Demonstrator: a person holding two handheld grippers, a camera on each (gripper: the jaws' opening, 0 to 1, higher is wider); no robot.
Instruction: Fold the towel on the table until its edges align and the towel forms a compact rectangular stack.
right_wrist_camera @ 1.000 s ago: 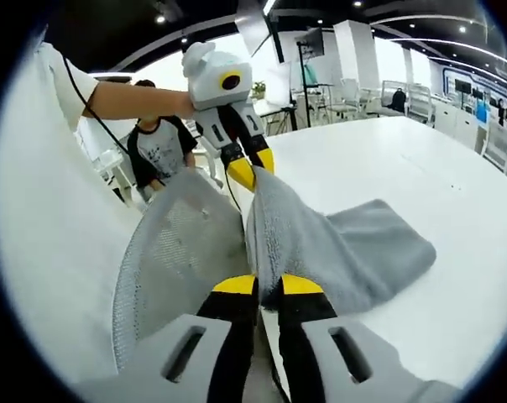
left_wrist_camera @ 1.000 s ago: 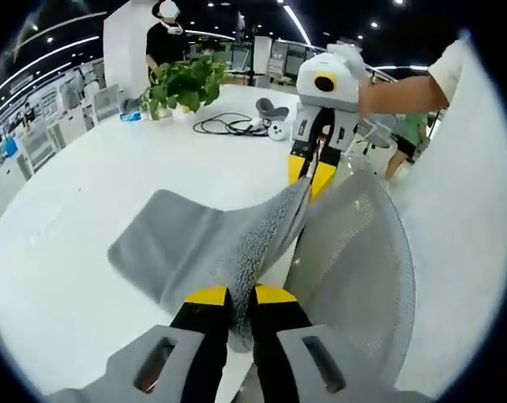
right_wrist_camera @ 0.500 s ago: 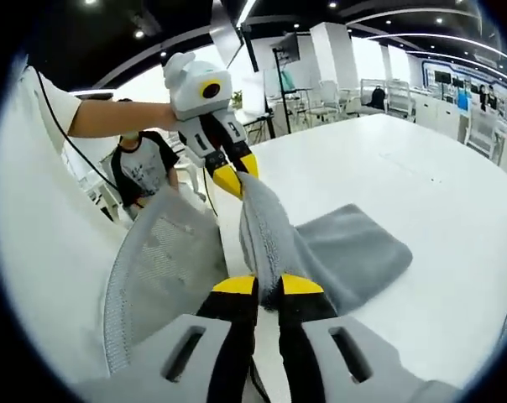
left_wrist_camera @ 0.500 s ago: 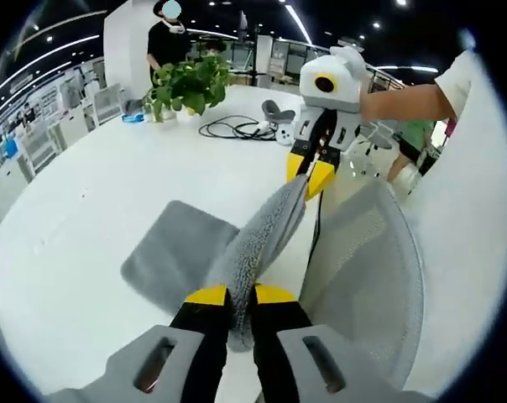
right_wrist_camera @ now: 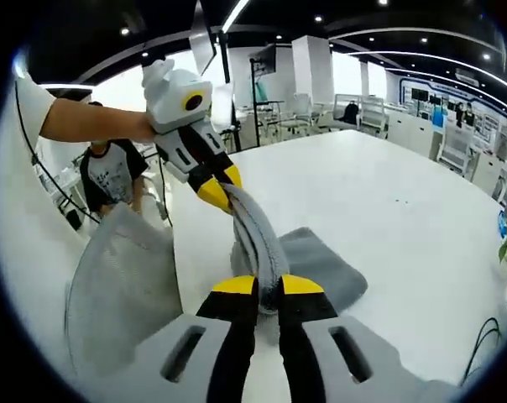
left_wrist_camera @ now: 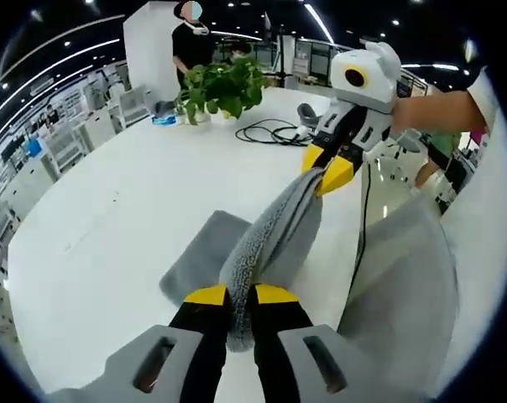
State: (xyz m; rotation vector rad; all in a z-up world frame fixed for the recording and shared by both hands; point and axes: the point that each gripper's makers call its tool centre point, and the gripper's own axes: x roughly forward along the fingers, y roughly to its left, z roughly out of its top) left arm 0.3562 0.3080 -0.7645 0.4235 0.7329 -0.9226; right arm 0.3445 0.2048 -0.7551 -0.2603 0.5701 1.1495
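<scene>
White-bodied grippers — yellow tips, black jaws — white short sleeve [right_wrist_camera: 31, 96].

The left gripper view looks along its jaws, close over the towel [left_wrist_camera: 270, 239], toward the right gripper [left_wrist_camera: 325, 172]. The right gripper view faces back at the left gripper [right_wrist_camera: 213, 190]. The 2 views share towel and table [left_wrist_camera: 111, 227].
</scene>
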